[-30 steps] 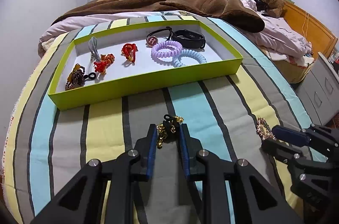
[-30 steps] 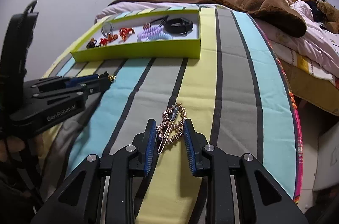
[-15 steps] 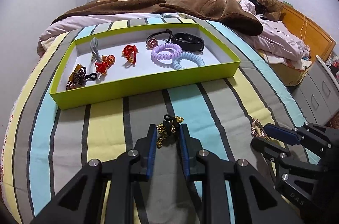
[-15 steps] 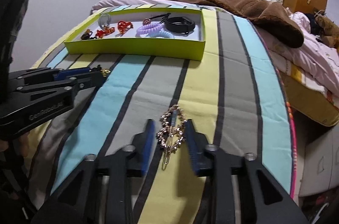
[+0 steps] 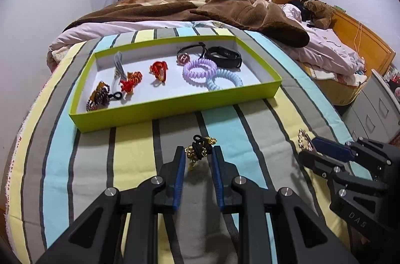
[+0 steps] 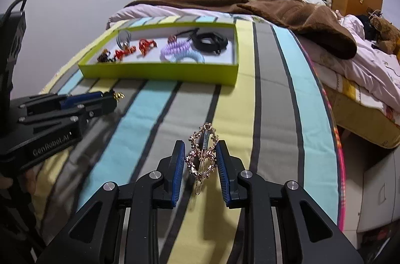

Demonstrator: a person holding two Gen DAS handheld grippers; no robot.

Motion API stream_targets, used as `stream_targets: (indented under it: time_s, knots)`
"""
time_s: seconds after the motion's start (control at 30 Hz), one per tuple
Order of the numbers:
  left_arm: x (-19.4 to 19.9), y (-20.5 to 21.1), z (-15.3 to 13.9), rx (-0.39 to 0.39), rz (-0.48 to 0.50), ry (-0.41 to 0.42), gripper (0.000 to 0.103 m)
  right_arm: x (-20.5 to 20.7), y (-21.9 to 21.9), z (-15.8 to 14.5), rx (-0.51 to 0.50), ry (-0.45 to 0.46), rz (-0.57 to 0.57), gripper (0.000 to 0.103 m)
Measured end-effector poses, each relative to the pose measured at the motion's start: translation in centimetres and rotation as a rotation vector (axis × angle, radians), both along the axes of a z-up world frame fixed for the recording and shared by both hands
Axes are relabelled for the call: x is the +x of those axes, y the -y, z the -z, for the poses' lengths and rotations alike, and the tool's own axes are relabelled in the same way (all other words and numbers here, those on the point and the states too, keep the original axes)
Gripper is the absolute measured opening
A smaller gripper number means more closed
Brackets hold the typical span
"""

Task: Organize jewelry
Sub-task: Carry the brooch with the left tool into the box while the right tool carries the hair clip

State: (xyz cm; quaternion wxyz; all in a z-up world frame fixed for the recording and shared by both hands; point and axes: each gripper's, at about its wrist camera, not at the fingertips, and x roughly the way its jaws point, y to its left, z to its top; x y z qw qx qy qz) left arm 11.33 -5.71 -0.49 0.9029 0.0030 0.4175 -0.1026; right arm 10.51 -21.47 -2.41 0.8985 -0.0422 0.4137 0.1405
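Note:
My left gripper (image 5: 198, 156) is shut on a black and gold hair tie (image 5: 200, 147) and holds it above the striped bedspread, short of the green tray (image 5: 172, 109). My right gripper (image 6: 201, 154) is shut on a gold oval hair clip (image 6: 203, 151) and holds it above the bedspread to the right; the clip also shows in the left wrist view (image 5: 303, 140). The tray holds several pieces: purple coil tie (image 5: 198, 69), blue coil tie (image 5: 225, 81), black band (image 5: 225, 56), red ties (image 5: 158, 70).
A brown blanket (image 5: 225, 11) and pink bedding lie beyond the tray. The bed's right edge drops to grey drawers (image 5: 375, 109). A teddy bear (image 5: 318, 12) sits by the wooden headboard. The left gripper shows in the right wrist view (image 6: 110, 101).
Both grippers have lifted a little and moved toward the tray with their pieces still held. The right gripper has swung left, bringing the tray more to its front.

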Motion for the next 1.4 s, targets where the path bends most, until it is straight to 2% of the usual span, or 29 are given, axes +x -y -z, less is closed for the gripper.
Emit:
stream_targets:
  time_s: [0.3,0.53,0.67,0.8,1.0,1.4]
  knots:
    - [1.3,-1.7,-2.2,-0.019,-0.030,0.030,0.022,2.4,-0.6,-3.0,0.072,0.032,-0.034,0.026]
    - [3.4,-2.8,-3.5,-0.032,-0.041,0.048,0.022,5.7,-1.0,-4.3,0.077,0.040,-0.044,0.026]
    - [5.1,-3.1,-3.5,-0.028,-0.048,0.042,0.022,8.2,-1.5,-4.7,0.047,0.049,-0.048,0.026]
    - [6.9,-3.5,-2.9,-0.054,-0.062,0.019,0.022,10.6,-1.7,-4.1,0.029,0.027,-0.037,0.026]
    - [8.9,-3.5,-1.3,-0.053,-0.065,-0.018,0.022,13.6,-1.9,-2.0,0.025,-0.033,-0.050,0.026]
    - [10.0,-3.5,0.6,-0.064,-0.071,-0.061,0.023,15.2,-2.6,0.1,0.001,-0.076,-0.057,0.026]
